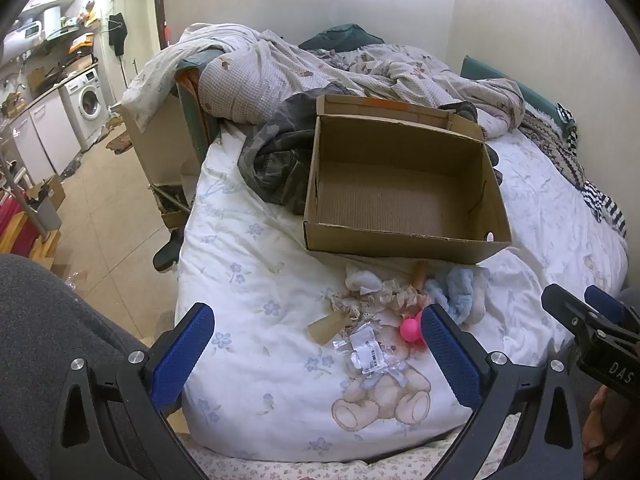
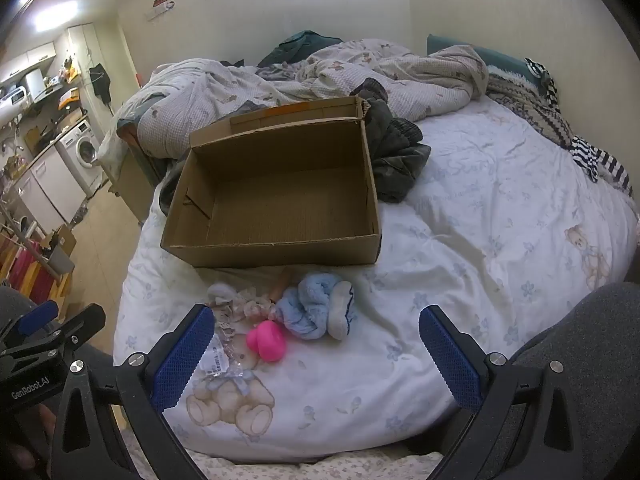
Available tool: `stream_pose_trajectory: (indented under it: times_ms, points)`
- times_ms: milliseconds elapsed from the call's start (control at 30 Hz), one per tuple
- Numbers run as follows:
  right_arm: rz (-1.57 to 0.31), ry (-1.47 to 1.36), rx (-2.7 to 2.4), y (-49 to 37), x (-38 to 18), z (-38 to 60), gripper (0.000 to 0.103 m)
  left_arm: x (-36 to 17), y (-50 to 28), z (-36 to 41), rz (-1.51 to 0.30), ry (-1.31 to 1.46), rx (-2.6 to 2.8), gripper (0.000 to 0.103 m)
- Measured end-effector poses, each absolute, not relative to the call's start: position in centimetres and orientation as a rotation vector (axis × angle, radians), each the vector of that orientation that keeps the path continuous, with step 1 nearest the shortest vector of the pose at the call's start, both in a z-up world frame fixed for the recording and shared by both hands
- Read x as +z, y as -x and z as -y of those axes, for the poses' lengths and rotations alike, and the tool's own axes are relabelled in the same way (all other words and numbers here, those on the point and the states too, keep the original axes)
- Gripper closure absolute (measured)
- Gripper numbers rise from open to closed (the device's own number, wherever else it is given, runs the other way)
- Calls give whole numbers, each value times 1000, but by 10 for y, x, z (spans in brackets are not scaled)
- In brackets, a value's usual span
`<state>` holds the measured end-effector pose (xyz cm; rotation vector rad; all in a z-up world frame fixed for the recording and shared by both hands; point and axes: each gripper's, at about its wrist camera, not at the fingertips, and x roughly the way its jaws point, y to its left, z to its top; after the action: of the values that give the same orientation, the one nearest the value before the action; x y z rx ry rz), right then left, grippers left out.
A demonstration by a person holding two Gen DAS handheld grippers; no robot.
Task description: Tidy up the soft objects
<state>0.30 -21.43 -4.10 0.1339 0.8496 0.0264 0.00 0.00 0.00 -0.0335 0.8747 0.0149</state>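
Observation:
An open, empty cardboard box (image 1: 400, 196) (image 2: 280, 200) sits on the bed. Just in front of it lies a small pile: a light blue fluffy cloth (image 2: 308, 312) (image 1: 460, 292), a pink round toy (image 2: 266, 340) (image 1: 412, 330), a lace-trimmed beige fabric piece (image 1: 384, 296) (image 2: 236, 300), a brown tag (image 1: 328, 326) and a clear plastic wrapper (image 1: 368, 352). My left gripper (image 1: 318, 340) is open and empty, hovering before the pile. My right gripper (image 2: 316, 342) is open and empty, just short of the pink toy and blue cloth.
The bed has a white floral sheet (image 2: 460, 260) with teddy prints. A crumpled duvet (image 1: 320, 68) and dark clothes (image 1: 276, 160) (image 2: 396, 152) lie behind the box. Striped fabric (image 2: 592, 160) lies at the right. Floor, washing machine (image 1: 90, 104) and shelves are left.

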Motion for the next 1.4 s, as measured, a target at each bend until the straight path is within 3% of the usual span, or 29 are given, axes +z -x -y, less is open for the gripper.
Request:
stream_pose_trajectory:
  times_ms: [1400]
  points:
    - [-855,-128,10,-4,-41,214,0,-1,-1,2,-875,36,6,0]
